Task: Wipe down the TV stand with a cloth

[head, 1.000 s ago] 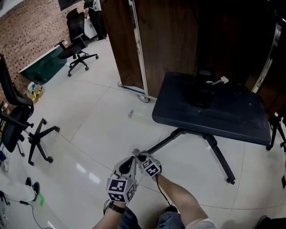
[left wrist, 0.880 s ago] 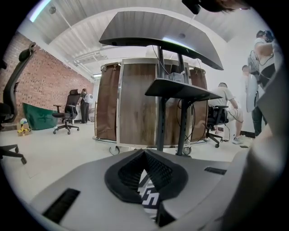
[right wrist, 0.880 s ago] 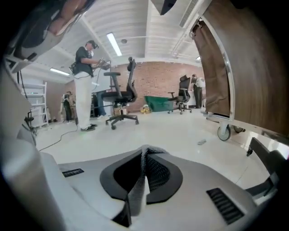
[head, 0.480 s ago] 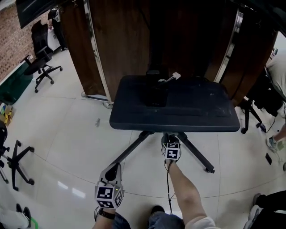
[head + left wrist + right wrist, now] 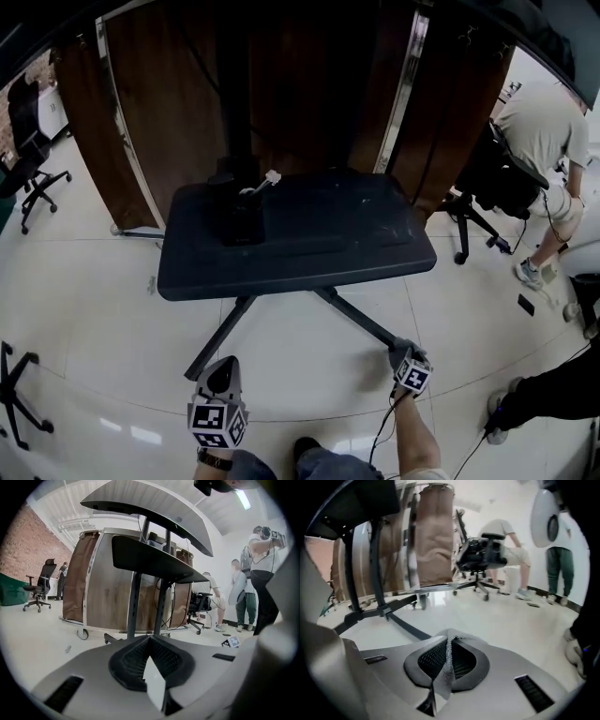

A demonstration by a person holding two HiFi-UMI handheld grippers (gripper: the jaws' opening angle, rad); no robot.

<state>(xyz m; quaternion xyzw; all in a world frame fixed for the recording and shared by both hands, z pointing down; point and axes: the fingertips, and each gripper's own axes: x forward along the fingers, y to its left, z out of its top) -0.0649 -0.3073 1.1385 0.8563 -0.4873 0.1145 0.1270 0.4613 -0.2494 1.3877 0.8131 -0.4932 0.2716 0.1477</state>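
Fingers (image 5: 133, 660) of the left gripper (image 5: 223, 370) are pressed together with nothing seen held. Same goes for the fingers (image 5: 464, 660) of the right gripper (image 5: 403, 349). Both are held low over the pale floor (image 5: 300, 375). The TV stand (image 5: 319, 234) is parked just ahead, legs splayed toward them. A small white thing (image 5: 272, 175) is seen on its shelf, but what it is can't be made out.

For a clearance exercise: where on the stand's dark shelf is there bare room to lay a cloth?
Bare: the shelf, across its middle, right half and front edge. Crowded: the left rear, where a dark box and a white plug sit by the pole.
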